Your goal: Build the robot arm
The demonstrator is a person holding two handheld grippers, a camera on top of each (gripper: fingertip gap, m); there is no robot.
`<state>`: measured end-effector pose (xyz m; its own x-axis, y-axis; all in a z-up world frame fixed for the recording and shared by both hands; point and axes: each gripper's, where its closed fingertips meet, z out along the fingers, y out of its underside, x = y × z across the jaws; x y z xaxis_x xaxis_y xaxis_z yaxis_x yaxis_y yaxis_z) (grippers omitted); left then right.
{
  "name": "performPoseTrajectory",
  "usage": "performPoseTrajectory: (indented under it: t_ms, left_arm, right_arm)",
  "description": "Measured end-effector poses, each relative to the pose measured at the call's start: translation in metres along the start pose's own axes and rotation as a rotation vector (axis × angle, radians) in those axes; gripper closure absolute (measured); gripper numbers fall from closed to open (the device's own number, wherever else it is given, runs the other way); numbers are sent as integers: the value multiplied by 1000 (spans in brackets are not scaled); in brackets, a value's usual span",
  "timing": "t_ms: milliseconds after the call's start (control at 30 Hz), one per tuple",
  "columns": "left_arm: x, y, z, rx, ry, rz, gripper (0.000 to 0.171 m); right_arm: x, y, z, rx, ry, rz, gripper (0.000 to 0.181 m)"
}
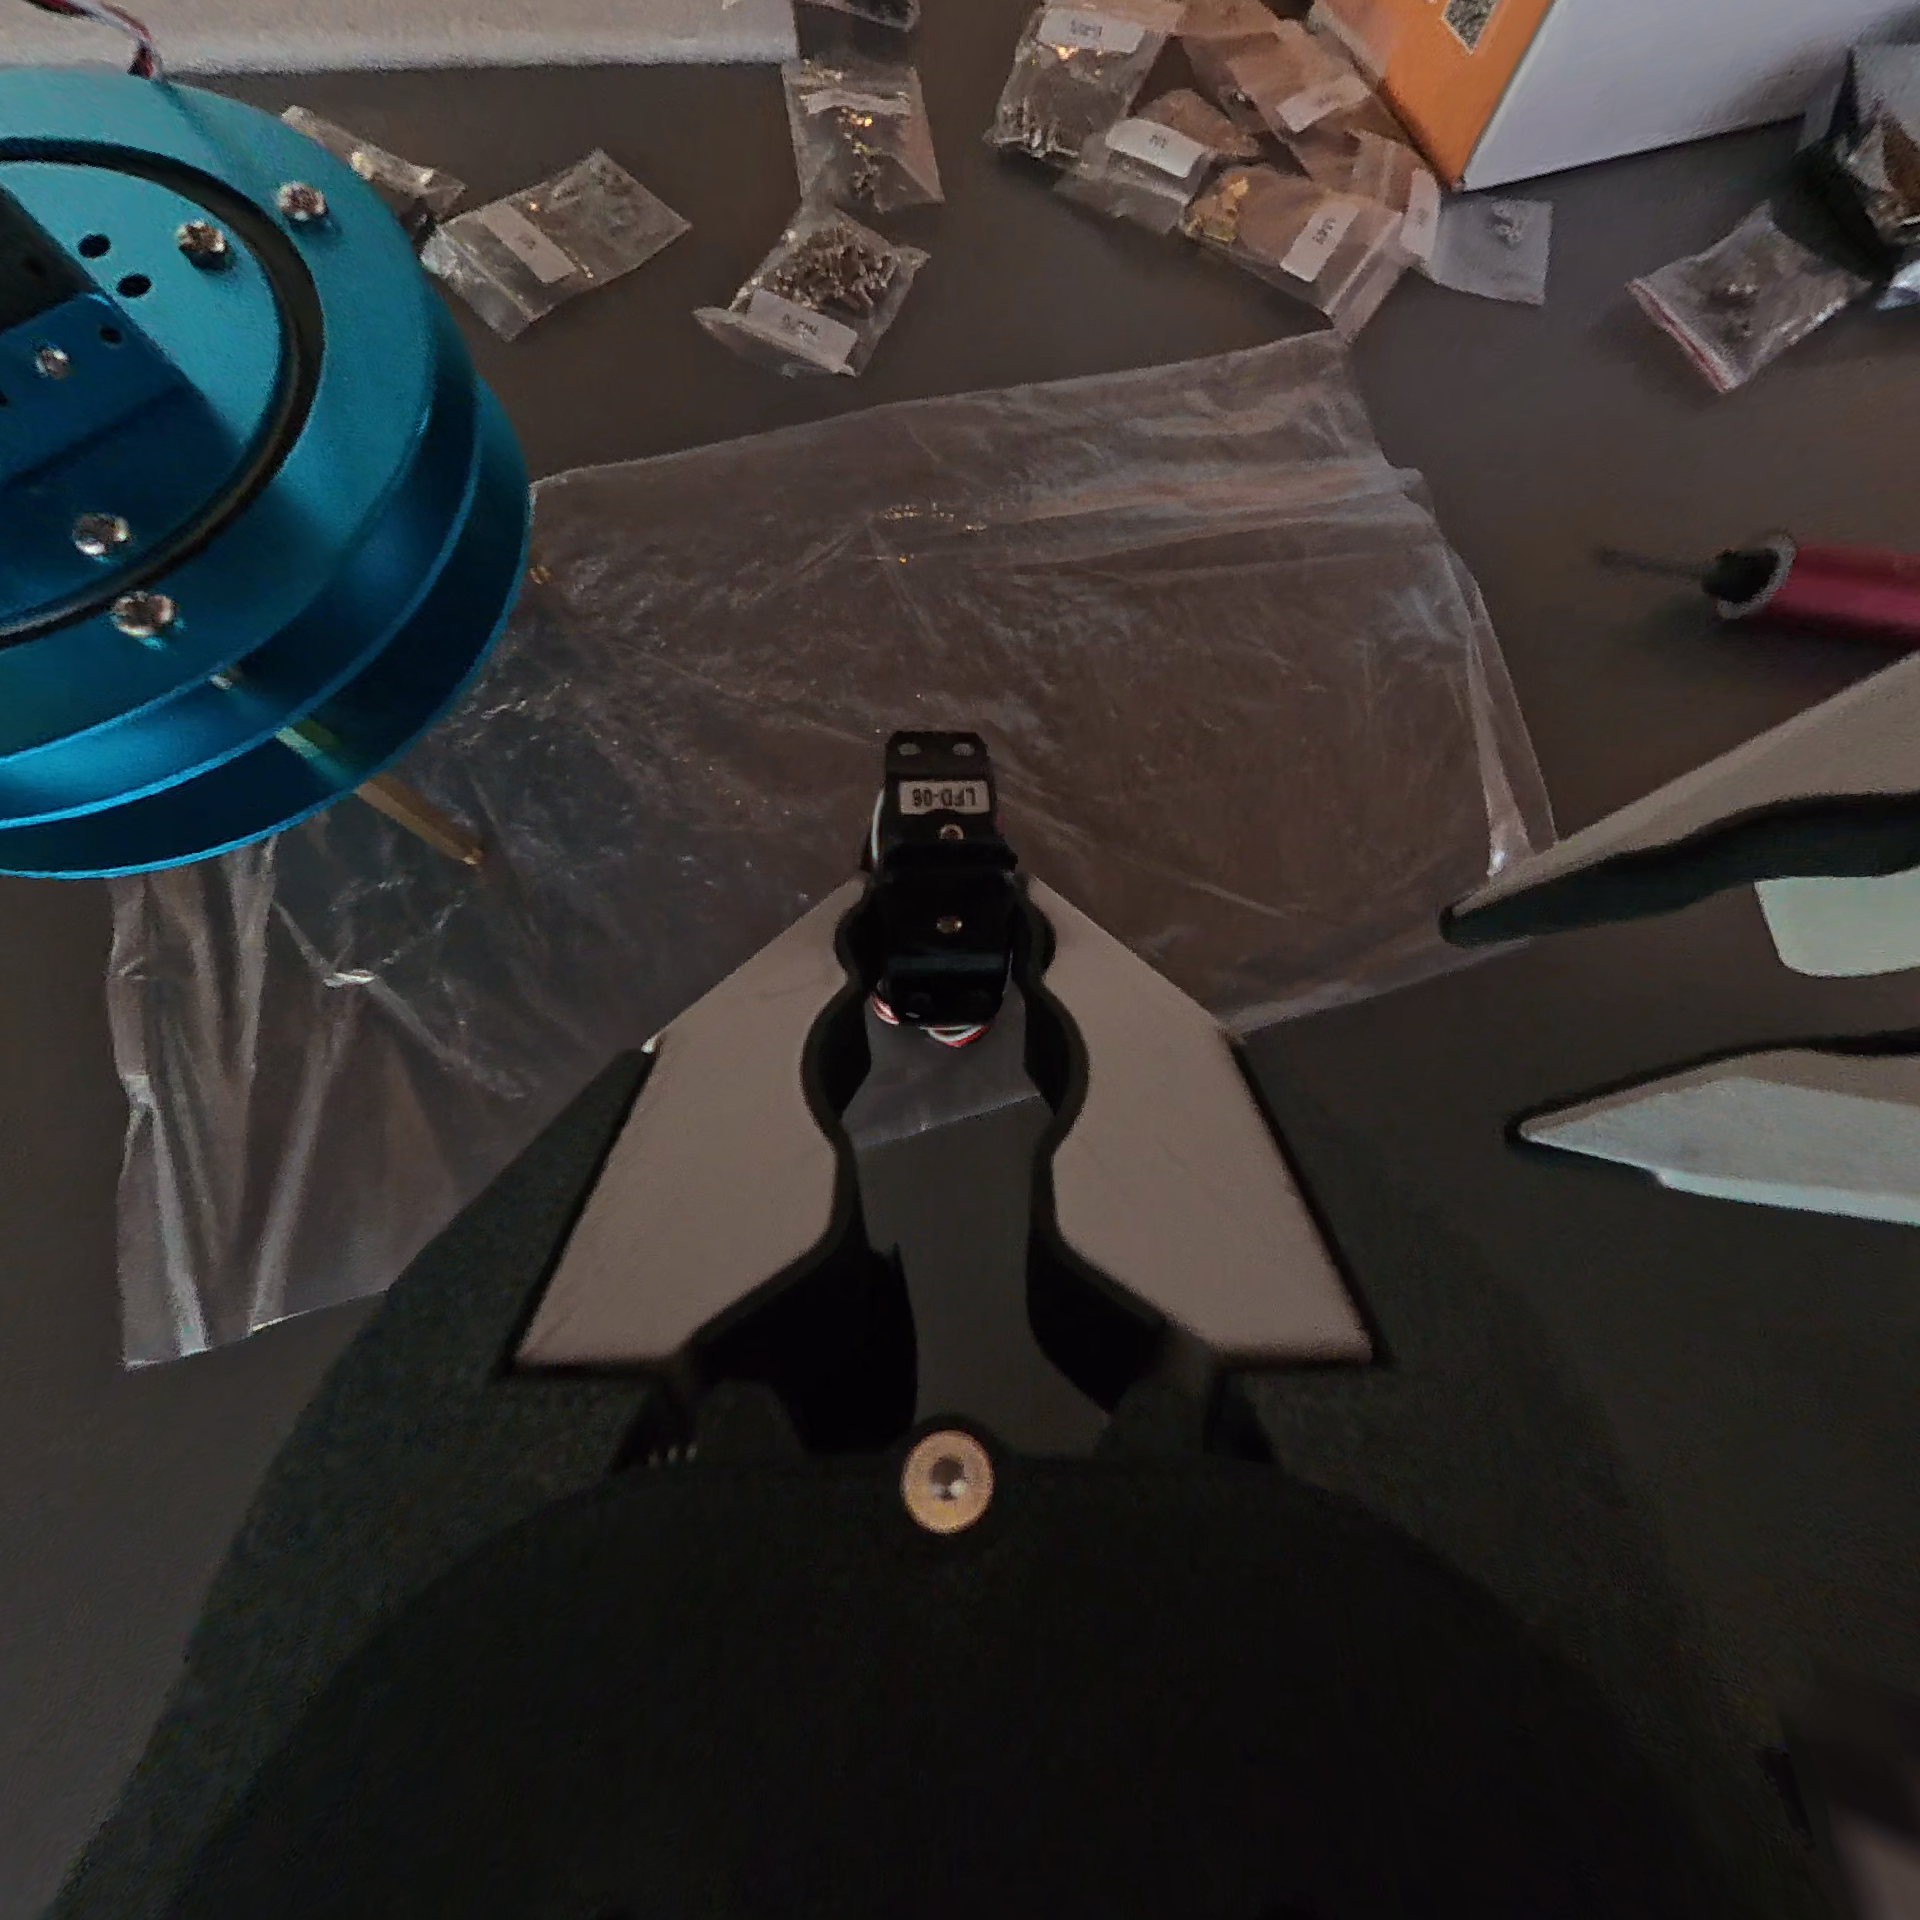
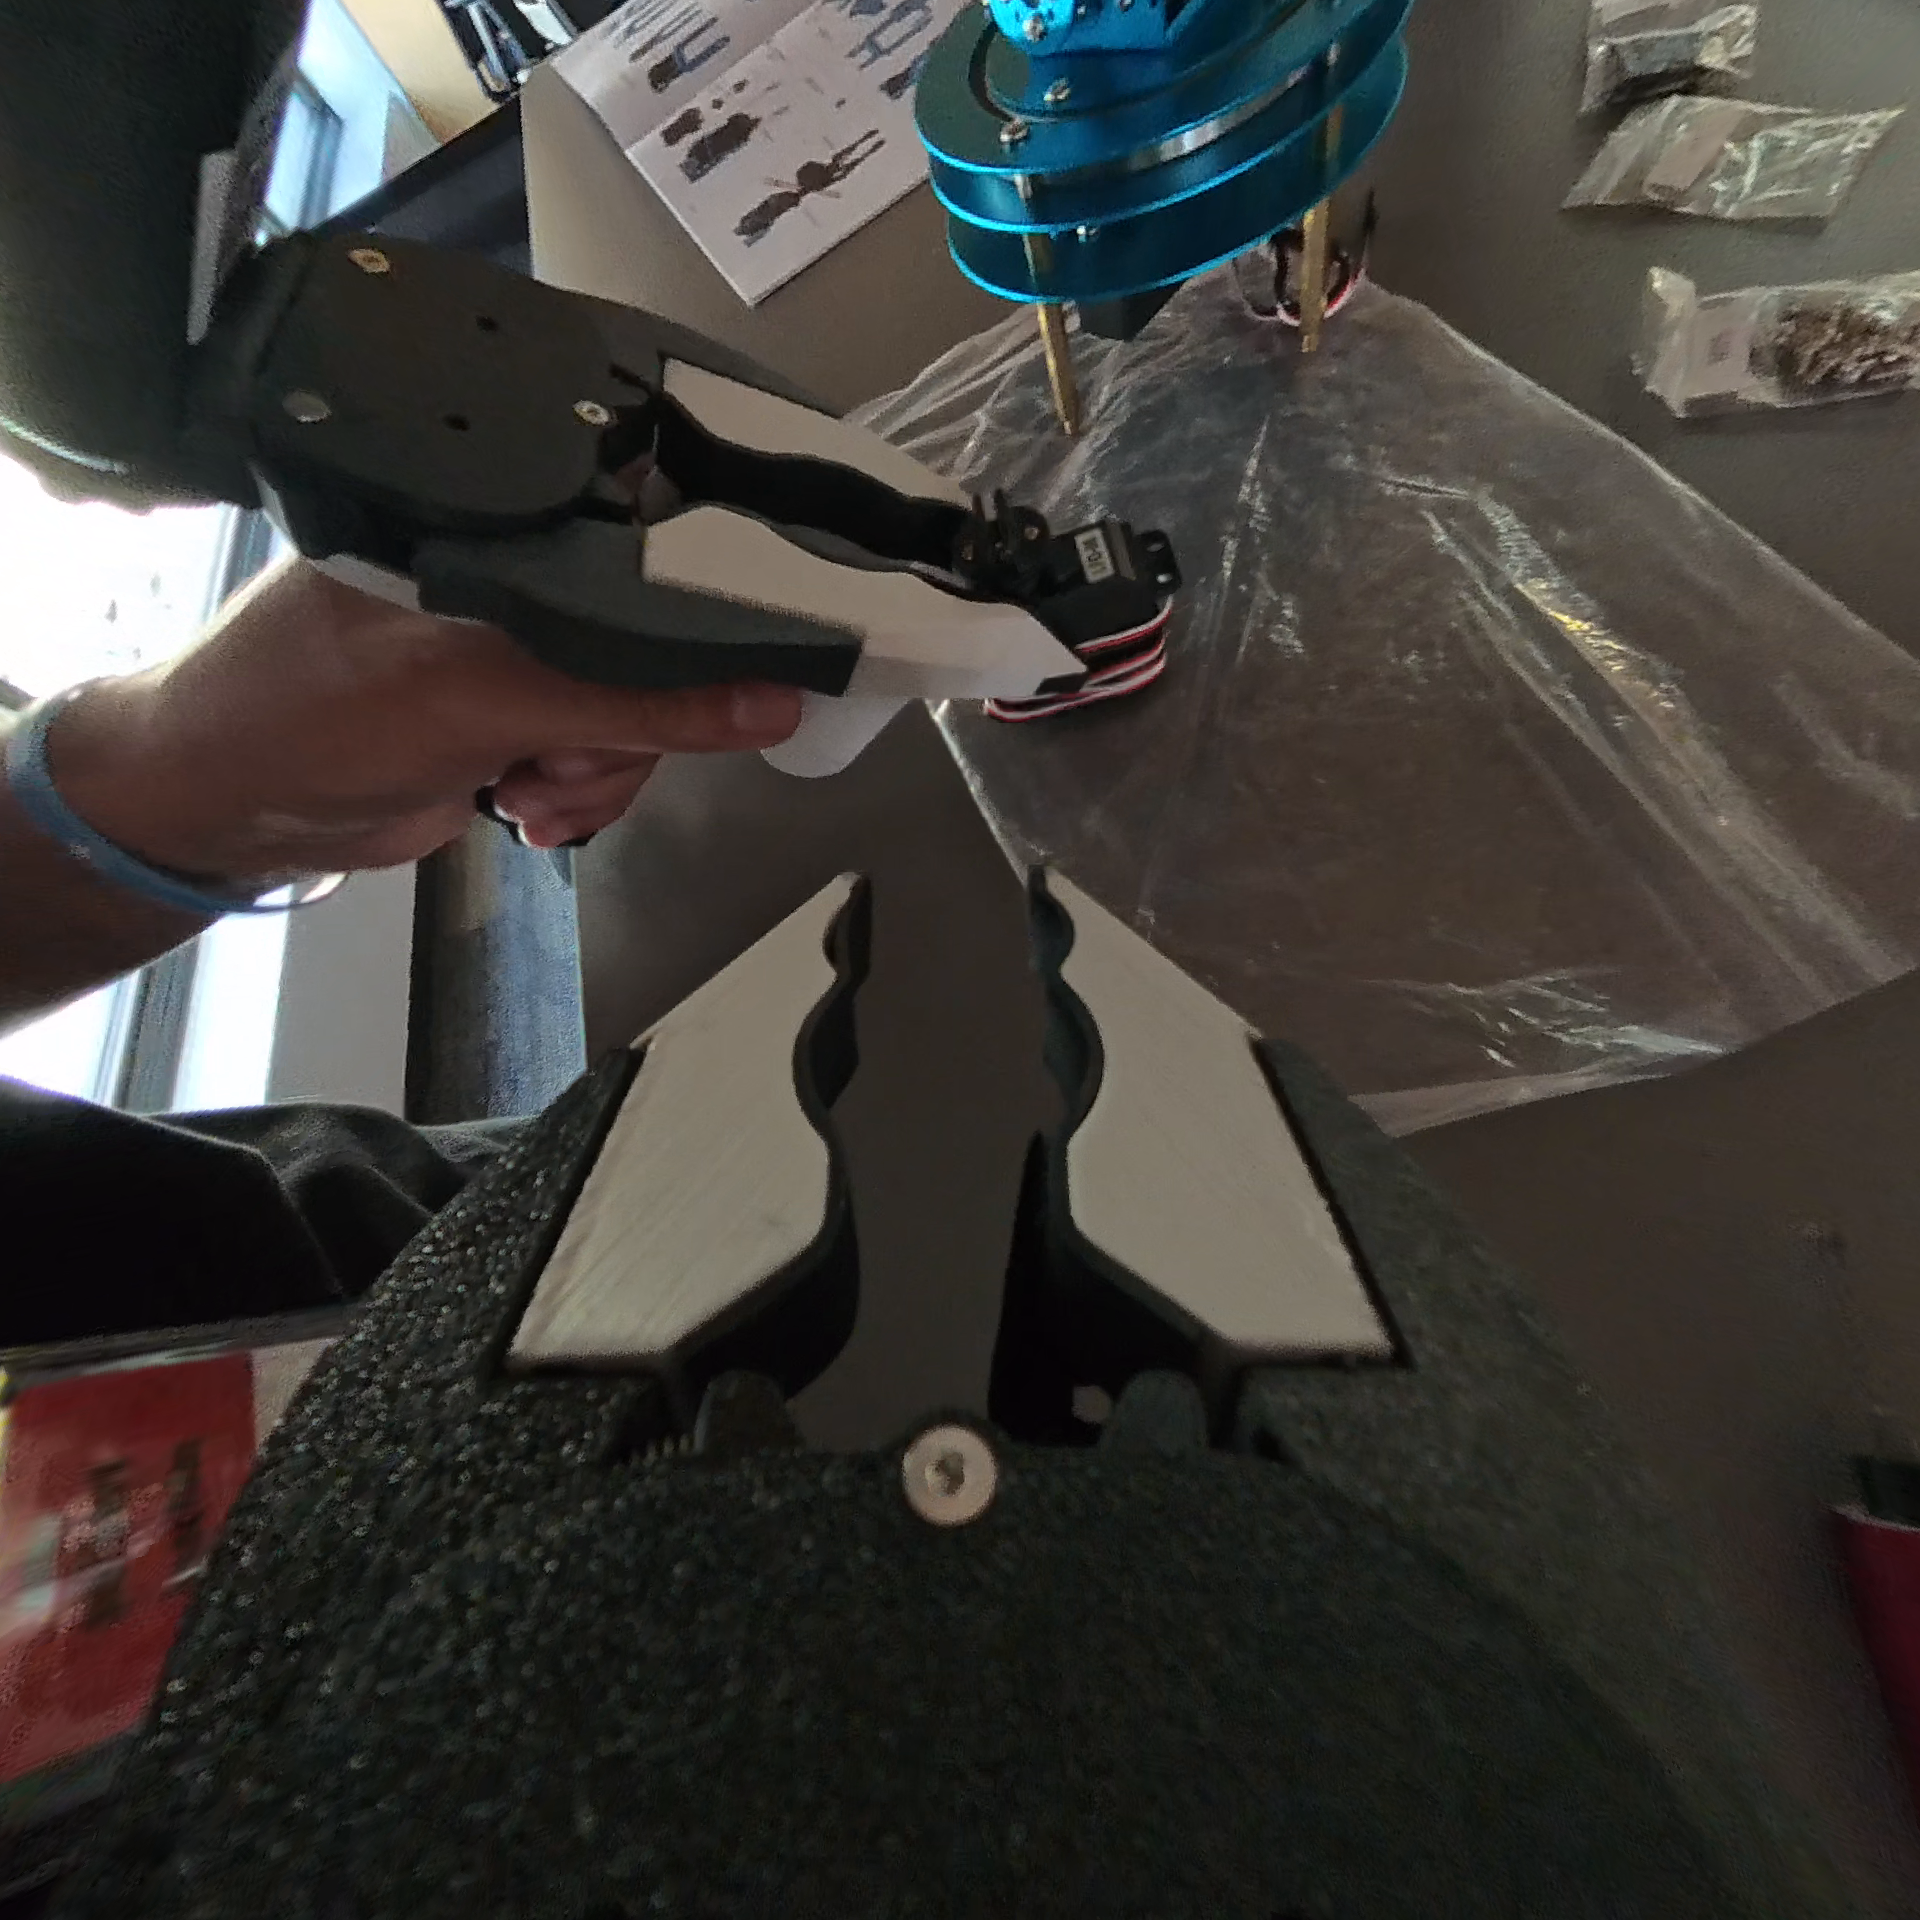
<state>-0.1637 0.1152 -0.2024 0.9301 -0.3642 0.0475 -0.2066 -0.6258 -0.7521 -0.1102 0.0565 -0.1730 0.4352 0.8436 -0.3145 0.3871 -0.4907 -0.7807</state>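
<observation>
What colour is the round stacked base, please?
Bright blue; the base shows best in the right wrist view.

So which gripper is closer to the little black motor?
Left. The left gripper is shut on the motor; the right gripper is open, apart from it.

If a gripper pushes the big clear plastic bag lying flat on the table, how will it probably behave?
The clear plastic bag looks thin and creased, so it would likely crumple and fold instead of sliding as one piece. It appears empty and flat, so probably very light. Its glossy film may slip between the fingers of the right gripper.
</observation>
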Motion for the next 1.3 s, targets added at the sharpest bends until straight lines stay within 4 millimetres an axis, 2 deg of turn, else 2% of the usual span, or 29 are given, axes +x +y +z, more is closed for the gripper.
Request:
performPoseTrajectory:
  t_ms: [100,200,267,300,400,533,567,633,733,867,967,1033,1167,1300]
  left_arm:
    - [5,1,-9,12,97,3,149]
    - [18,-5,-33,67,274,-16,149]
    - [16,-6,-52,105,333,12,150]
    - [8,-5,-60,112,323,32,149]
    - [-48,2,-72,96,136,27,150]
    - [-147,20,-93,79,-148,-126,149]
    - [-163,22,-94,87,-167,-169,148]
    - [-176,24,-86,89,-129,-220,148]
    - [-175,26,-65,44,-79,-198,149]
    - [-176,29,-52,28,-64,-135,150]
    - [-175,29,-45,49,-7,-105,148]
    - [-172,27,-43,53,44,-97,147]
    - [-159,28,-49,43,206,-107,127]
    - [-155,33,-61,48,337,-115,127]
  right_arm:
    - [-4,1,-3,-6,-35,-32,151]
    - [-5,-8,-8,36,-45,-75,150]
    - [-10,-18,-10,68,-78,-95,148]
    - [-13,-21,-10,71,-98,-102,148]
    - [-19,-26,-4,46,-104,-152,150]
    - [-31,-31,18,19,-95,-184,153]
    - [-36,-34,27,23,-104,-176,153]
    - [-43,-41,48,29,-106,-161,153]
    - [-42,-58,85,56,-40,-94,154]
    - [-44,-85,129,110,33,59,149]
    - [-39,-89,152,119,103,208,156]
    - [-37,-85,162,96,139,281,152]
    - [-44,-83,171,88,199,345,151]
    - [-47,-89,175,100,274,404,148]
